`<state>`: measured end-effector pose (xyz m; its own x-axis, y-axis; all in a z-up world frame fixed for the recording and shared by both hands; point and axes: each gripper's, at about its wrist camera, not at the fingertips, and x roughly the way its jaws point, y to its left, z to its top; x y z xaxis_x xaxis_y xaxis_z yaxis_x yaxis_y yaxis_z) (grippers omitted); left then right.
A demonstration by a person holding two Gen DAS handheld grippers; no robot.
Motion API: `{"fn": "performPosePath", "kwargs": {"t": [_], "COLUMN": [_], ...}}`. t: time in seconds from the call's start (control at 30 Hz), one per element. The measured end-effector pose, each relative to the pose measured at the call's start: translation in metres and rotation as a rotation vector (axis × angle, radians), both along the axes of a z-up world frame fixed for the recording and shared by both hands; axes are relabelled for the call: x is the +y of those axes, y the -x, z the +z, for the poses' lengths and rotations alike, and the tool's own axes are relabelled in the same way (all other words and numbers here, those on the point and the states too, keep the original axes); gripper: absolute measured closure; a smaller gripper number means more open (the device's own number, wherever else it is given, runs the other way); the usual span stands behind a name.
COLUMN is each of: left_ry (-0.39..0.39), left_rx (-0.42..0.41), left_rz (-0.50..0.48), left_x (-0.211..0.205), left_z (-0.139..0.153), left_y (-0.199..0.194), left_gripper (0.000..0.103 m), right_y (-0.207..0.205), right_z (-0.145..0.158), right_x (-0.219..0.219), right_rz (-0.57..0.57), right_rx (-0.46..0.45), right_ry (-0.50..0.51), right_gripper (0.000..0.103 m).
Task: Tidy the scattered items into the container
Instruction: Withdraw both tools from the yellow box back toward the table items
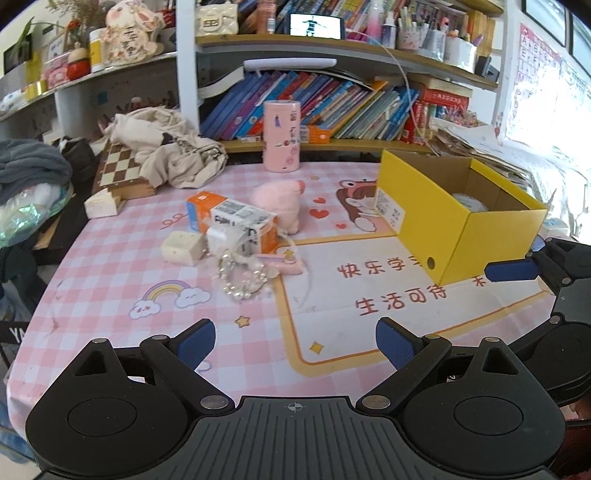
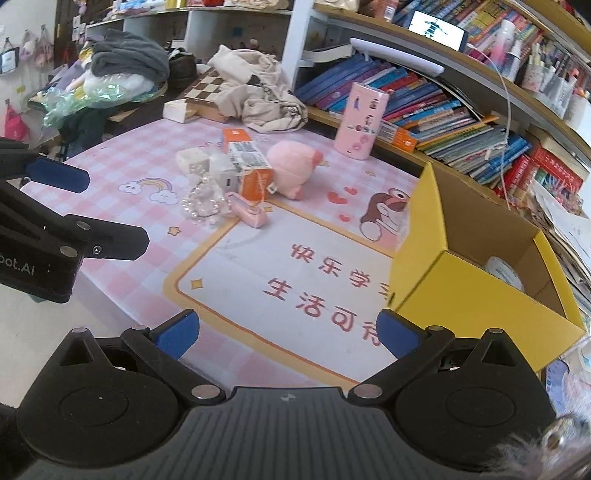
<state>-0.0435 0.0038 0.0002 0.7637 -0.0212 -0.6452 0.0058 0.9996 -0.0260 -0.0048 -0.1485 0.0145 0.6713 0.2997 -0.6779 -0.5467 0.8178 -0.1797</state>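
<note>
Back of table: chessboard point(image 1: 120, 168) under crumpled cloth point(image 1: 166, 147).
Shelf: leaning books point(image 1: 332, 107).
Upper shelf: phone point(image 1: 315, 25), screen lit.

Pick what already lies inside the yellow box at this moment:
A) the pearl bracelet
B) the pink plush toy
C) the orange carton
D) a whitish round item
D: a whitish round item shows on the floor of the yellow box, while the pink plush toy, the pearl bracelet and the orange carton lie out on the checked mat.
</note>
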Motion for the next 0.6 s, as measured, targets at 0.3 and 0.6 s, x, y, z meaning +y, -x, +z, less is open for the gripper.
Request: {"fn": "performPosePath", "kwargs": {"t": [0.3, 0.6], "left_ry": [0.006, 0.021], "left_rx": [-0.014, -0.002], "left_rz": [0.056, 0.062], "left_x": [0.019, 0.023], "left_z": [0.002, -0.002], "left_y": [0.007, 0.002], "left_gripper": [0.007, 0.007], "right_y": [0.003, -0.005], "right_z": [0.002, 0.002], "right_x": [0.023, 0.028], "right_rz": [0.069, 0.082], "right_rx": [-0.016, -0.014], "right_ry": [0.017, 0.028], "right_gripper": [0.0, 0.0]}}
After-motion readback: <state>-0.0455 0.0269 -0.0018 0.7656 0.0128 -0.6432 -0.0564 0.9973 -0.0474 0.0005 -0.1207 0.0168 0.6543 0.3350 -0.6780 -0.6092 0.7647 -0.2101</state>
